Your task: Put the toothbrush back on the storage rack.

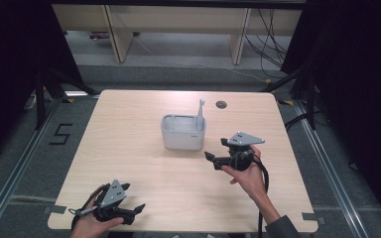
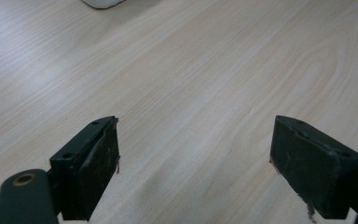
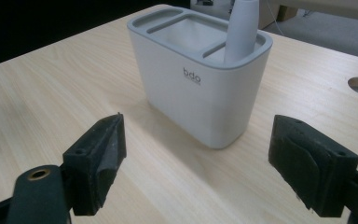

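Wooden table (image 1: 144,163) carries a white holder (image 1: 182,131) at centre, a brush (image 1: 200,115) upright in its 3 o'clock slot. Right gripper (image 1: 213,161), jaws apart, faces it from 4 o'clock, likely ready to approach; left gripper (image 1: 136,210) idles agape at 7 o'clock.

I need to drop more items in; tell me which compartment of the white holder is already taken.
The end slot of the white holder, the one above its printed logo: a grey-white stick stands upright in it. The wide middle section and the opposite slot look empty.
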`<state>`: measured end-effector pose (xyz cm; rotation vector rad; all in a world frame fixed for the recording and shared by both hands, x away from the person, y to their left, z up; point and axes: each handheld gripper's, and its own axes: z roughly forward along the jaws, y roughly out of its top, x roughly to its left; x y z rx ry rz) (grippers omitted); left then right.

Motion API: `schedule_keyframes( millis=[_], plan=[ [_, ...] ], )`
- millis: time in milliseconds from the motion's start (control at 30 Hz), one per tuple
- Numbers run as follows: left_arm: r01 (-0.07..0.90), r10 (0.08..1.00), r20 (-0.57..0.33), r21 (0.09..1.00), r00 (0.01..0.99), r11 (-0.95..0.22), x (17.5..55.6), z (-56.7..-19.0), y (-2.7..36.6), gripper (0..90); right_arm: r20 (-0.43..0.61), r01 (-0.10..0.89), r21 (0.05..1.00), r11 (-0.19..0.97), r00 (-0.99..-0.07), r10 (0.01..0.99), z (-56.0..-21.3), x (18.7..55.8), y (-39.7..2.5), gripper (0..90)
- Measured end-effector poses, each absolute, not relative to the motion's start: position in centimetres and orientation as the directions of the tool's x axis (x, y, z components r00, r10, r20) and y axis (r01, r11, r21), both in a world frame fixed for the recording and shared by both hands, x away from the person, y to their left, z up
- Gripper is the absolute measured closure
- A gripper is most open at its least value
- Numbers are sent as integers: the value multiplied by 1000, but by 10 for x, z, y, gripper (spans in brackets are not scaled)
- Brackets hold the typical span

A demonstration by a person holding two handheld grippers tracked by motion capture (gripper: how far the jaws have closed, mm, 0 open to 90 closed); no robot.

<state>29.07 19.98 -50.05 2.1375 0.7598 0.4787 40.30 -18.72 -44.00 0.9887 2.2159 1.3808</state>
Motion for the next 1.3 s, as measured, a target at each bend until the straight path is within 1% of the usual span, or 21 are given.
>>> schedule_keyframes(
  millis=[67,100,133,200,233,267,300,400,567,633,667,767,833,867,1033,1067,1100,1133,1233,1267,1300],
  plan=[
    [356,658,79,789,749,-500,291,-501,200,151,67,382,878,289,-694,716,-442,399,-190,198],
    [354,657,83,788,750,-504,291,-501,200,151,49,364,884,295,-697,715,-444,399,-191,198],
    [354,658,85,788,748,-504,291,-501,200,151,78,395,872,288,-693,716,-444,395,-191,198],
    [361,657,82,782,749,-509,291,-500,200,151,76,396,871,291,-694,716,-446,392,-193,198],
    [360,657,83,782,749,-509,291,-500,200,151,51,372,878,301,-698,714,-447,392,-194,198],
    [357,657,81,787,749,-503,291,-501,200,151,75,395,870,295,-698,713,-447,390,-194,198],
    [357,658,80,788,749,-502,291,-501,200,152,51,376,875,306,-700,712,-448,390,-195,198],
    [361,659,81,784,748,-505,291,-500,200,151,84,403,868,289,-694,715,-449,385,-195,197],
    [354,658,83,789,748,-502,291,-501,200,151,91,399,872,283,-700,709,-450,380,-195,197],
    [354,658,83,789,748,-502,291,-501,200,152,79,398,868,296,-701,709,-450,378,-197,197],
    [354,658,83,789,748,-502,291,-501,200,151,56,378,873,308,-706,706,-451,378,-199,197],
    [357,658,77,789,749,-499,291,-501,200,152,92,413,864,286,-690,718,-452,373,-200,197],
    [354,658,82,789,749,-502,291,-500,200,151,88,408,866,288,-693,715,-454,370,-202,196],
    [357,662,74,794,746,-492,290,-501,199,151,63,380,875,301,-705,706,-456,370,-204,195],
    [354,654,87,783,751,-511,290,-499,200,151,97,425,856,295,-692,715,-462,359,-206,193],
    [357,657,82,785,750,-506,290,-499,200,151,84,419,854,308,-696,713,-463,358,-208,189],
    [353,654,86,785,751,-509,290,-499,200,151,101,426,856,294,-695,712,-466,356,-207,189],
    [353,655,87,785,751,-509,290,-499,200,151,62,403,856,323,-701,710,-465,355,-209,189],
    [354,654,85,785,752,-508,290,-499,200,151,70,406,858,315,-700,710,-466,351,-211,189],
    [352,653,86,785,752,-509,290,-499,200,151,94,430,853,298,-687,721,-466,348,-211,189],
    [349,650,83,788,755,-507,290,-499,200,151,87,418,857,301,-692,716,-466,346,-212,189]
  ],
)
